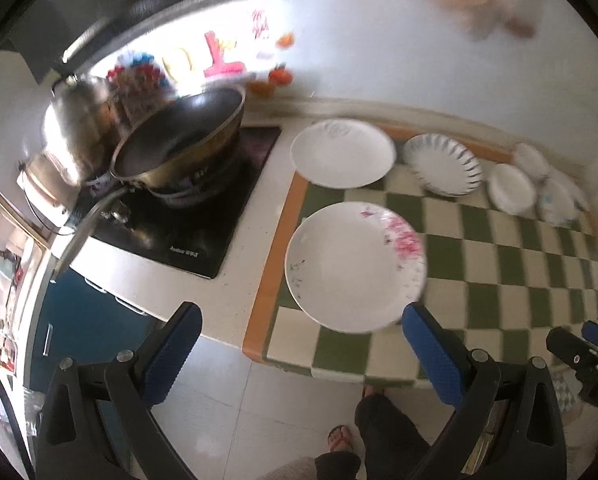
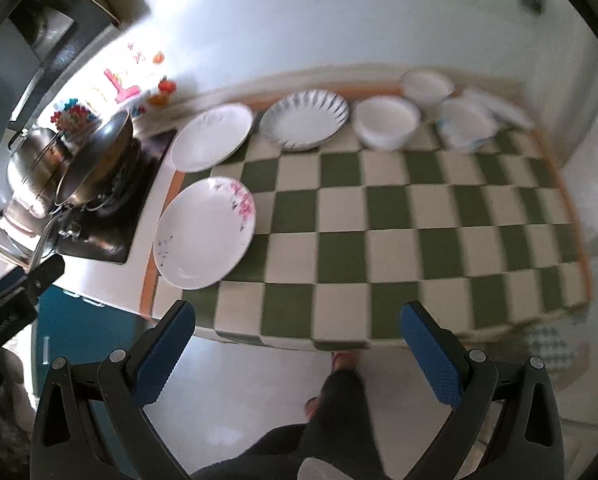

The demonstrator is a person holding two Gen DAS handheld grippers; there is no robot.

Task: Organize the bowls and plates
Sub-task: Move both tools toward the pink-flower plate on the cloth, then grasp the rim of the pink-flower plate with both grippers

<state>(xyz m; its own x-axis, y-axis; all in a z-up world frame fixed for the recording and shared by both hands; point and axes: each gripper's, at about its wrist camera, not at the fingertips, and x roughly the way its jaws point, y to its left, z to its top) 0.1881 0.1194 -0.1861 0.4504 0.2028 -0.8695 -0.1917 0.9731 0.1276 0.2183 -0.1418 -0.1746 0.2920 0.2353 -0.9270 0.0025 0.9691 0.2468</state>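
Note:
A white plate with pink flowers [image 1: 353, 266] [image 2: 205, 232] lies at the near left of the green-and-cream checked mat [image 1: 499, 264] [image 2: 379, 240]. Behind it lie a plain white plate [image 1: 341, 152] [image 2: 213, 136] and a ribbed plate with grey streaks [image 1: 441, 164] [image 2: 305, 118]. Several white bowls [image 1: 513, 188] [image 2: 387, 122] stand along the back right. My left gripper [image 1: 299, 352] is open and empty, held above the counter's front edge near the flowered plate. My right gripper [image 2: 299, 348] is open and empty, above the mat's front edge.
A black wok [image 1: 179, 136] [image 2: 99, 160] sits on the black hob [image 1: 171, 216] left of the mat, with a steel pot [image 1: 75, 120] behind it. A white wall runs behind the counter. The person's legs and sandalled feet [image 1: 363, 420] stand on the pale floor below.

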